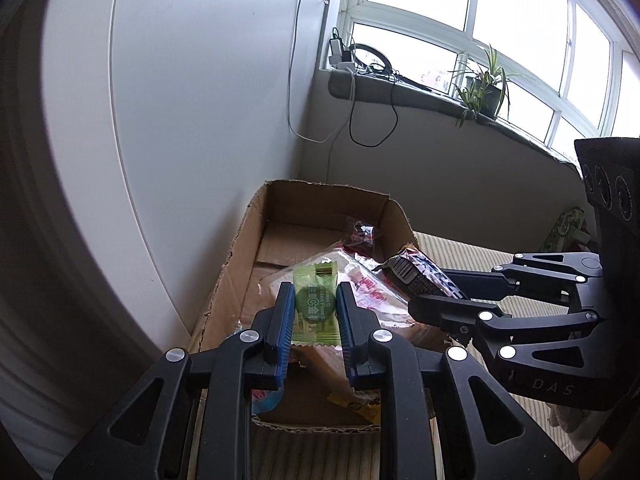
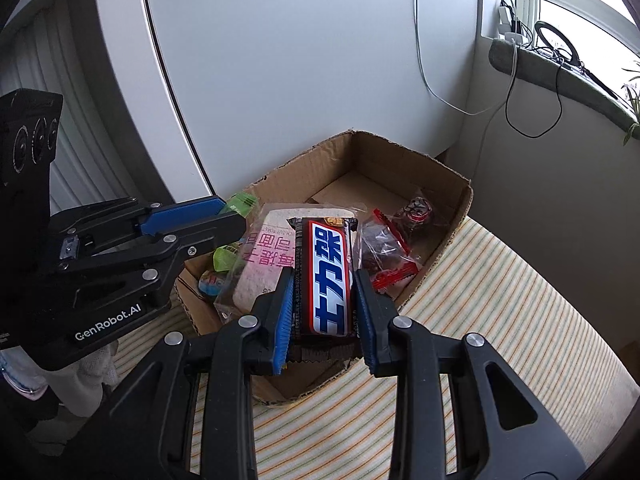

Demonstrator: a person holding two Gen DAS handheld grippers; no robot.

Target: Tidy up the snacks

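Gripping: both tools are clamped on snacks above the cardboard box (image 2: 448,184); neither snack is lying in the box
Left tool (image 1: 315,312): its blue-padded fingers (image 1: 282,316) are closed on the sides of a green snack packet (image 1: 314,304); the packet stands upright between them, barcode at the top, printed round seal facing the camera; in the right wrist view the same tool reaches in from the left, with green wrapper showing past its tip
Right tool (image 2: 323,308): its blue pads press both long edges of a chocolate bar (image 2: 326,280) in a dark wrapper with a blue-and-white label; the bar points away from the camera, lengthwise over the box; in the left wrist view the bar (image 1: 416,276) juts out from the tool toward the box
Box contents: a clear-wrapped toast pack (image 2: 260,264) with pink lettering lies under and beside both held snacks; a clear bag with red edges (image 2: 384,252) holding dark pieces lies to its right; a small dark wrapped sweet (image 2: 418,206) sits near the far right corner; a small colourful packet (image 2: 212,282) lies at the near left wall
Surface: the box rests on a striped cloth (image 2: 500,300), close against a white wall
Background: a window sill (image 1: 420,100) carries cables and a potted plant (image 1: 486,84)
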